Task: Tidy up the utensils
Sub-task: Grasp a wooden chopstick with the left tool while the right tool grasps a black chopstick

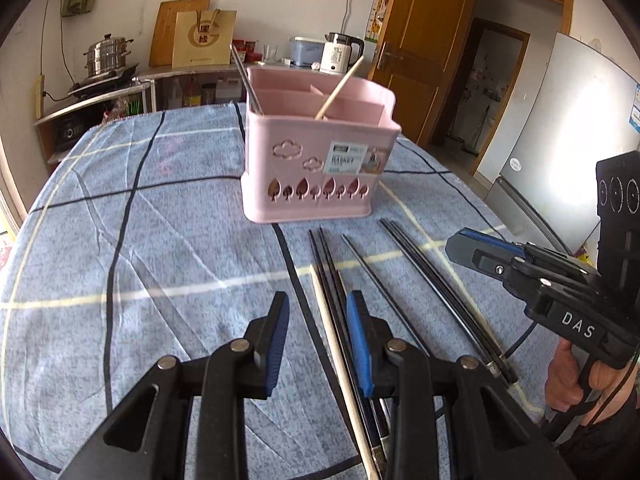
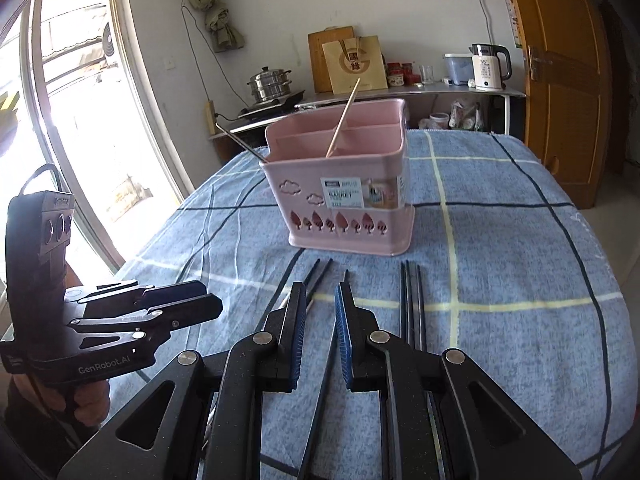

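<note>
A pink utensil basket (image 1: 316,160) (image 2: 348,196) stands on the blue checked tablecloth (image 1: 152,248). It holds a wooden chopstick (image 1: 340,88) (image 2: 343,120) and a metal chopstick (image 1: 245,80) (image 2: 240,142). Several black chopsticks (image 1: 436,288) (image 2: 412,300) and one wooden chopstick (image 1: 336,344) lie on the cloth in front of the basket. My left gripper (image 1: 318,312) is open and empty just above the lying chopsticks. My right gripper (image 2: 320,300) is open and empty over a black chopstick; it also shows in the left wrist view (image 1: 480,252).
A counter behind the table carries a steel pot (image 1: 108,56), a paper bag (image 1: 204,38) and a white kettle (image 1: 340,54). A wooden door (image 1: 416,48) and a grey fridge (image 1: 572,128) stand to the right. A window (image 2: 80,120) is on the left.
</note>
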